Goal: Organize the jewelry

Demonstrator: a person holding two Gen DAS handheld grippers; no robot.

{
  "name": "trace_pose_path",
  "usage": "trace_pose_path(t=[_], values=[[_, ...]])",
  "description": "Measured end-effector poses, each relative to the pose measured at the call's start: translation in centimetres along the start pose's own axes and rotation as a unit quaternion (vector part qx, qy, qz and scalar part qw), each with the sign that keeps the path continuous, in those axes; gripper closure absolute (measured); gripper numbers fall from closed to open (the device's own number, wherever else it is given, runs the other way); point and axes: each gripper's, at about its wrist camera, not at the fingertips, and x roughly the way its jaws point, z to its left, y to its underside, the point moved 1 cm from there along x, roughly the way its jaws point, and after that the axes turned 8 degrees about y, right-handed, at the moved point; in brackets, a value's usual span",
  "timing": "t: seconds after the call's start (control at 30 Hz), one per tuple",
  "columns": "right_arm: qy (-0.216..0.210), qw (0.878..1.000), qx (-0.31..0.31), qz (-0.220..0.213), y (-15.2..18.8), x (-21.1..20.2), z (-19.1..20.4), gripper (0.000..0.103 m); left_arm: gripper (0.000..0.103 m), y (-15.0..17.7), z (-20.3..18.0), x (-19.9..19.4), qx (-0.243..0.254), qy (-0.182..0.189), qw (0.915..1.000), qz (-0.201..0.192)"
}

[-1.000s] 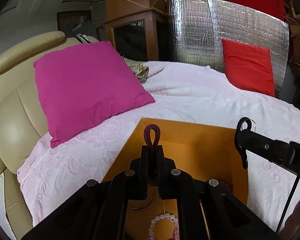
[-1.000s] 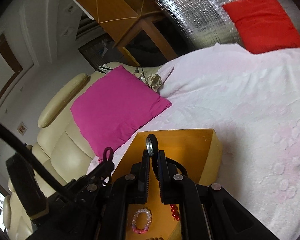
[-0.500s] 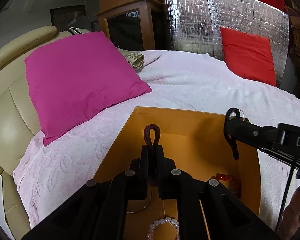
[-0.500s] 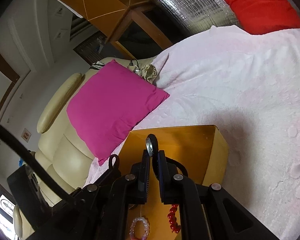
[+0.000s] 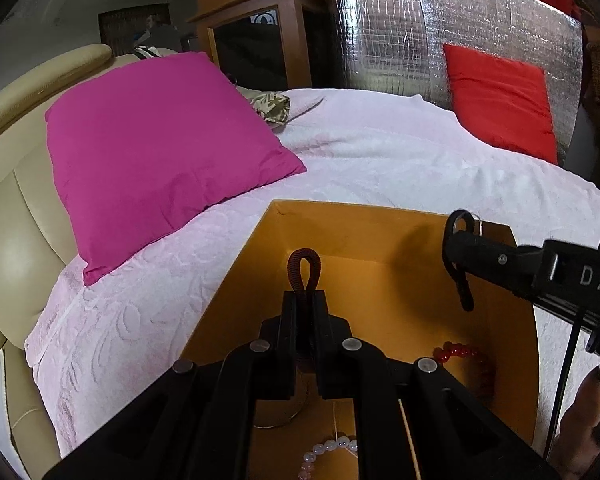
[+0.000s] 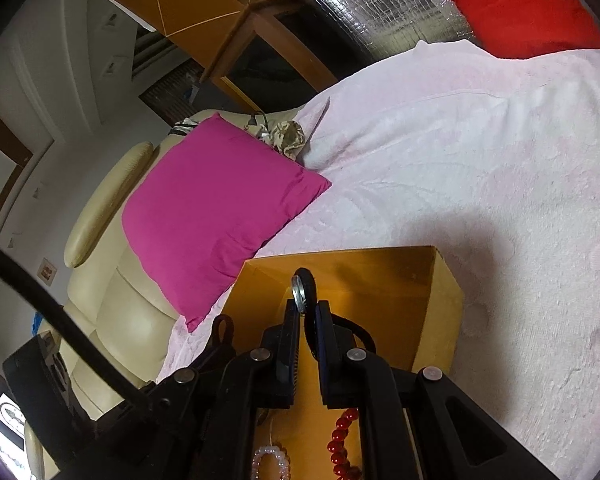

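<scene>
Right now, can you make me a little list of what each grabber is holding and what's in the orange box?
left gripper: fingers shut on dark red cord bracelet, over the box
right gripper: fingers shut on black band with a silver disc, over the box
orange box: open, on pink blanket
inside box: red bead bracelet, pale bead bracelet, thin ring
nearby: magenta pillow

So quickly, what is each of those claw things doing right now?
Left gripper: closed on a dark braided cord loop.
Right gripper: closed on a black strap with a metal ring.
</scene>
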Motion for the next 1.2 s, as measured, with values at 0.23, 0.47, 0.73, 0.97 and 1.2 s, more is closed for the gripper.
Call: trace_pose_path(t=[0.23, 0.47, 0.73, 0.97, 1.2], values=[[-0.002, 1.0, 0.005, -0.003, -0.1, 0.2, -0.2, 0.094, 0.094, 0.1, -0.1, 1.0, 0.005, -0.006, 0.9998, 0.016], [0.006, 1.0, 0.001, -0.007, -0.2, 0.1, 0.1, 0.076, 0.044, 0.1, -0.5, 1.2, 0.005, 0.001, 0.9995, 0.032], [-0.011, 0.999, 0.015, -0.033, -0.1, -4.1, 0.4, 0.036, 0.032, -0.6, -1.1, -4.6, 0.004, -0.002, 0.9998, -0.021], [0.054, 0.995, -0.064, -0.053, 3.4, -12.9, 3.1, 0.036, 0.01, 0.4, -0.9, -13.8, 0.007, -0.046, 0.9953, -0.085], [0.133, 0.98, -0.14, -0.059, 10.2, -23.0, 7.0, 0.036, 0.003, 4.4, 0.8, -24.4, -0.003, -0.081, 0.9893, -0.122]])
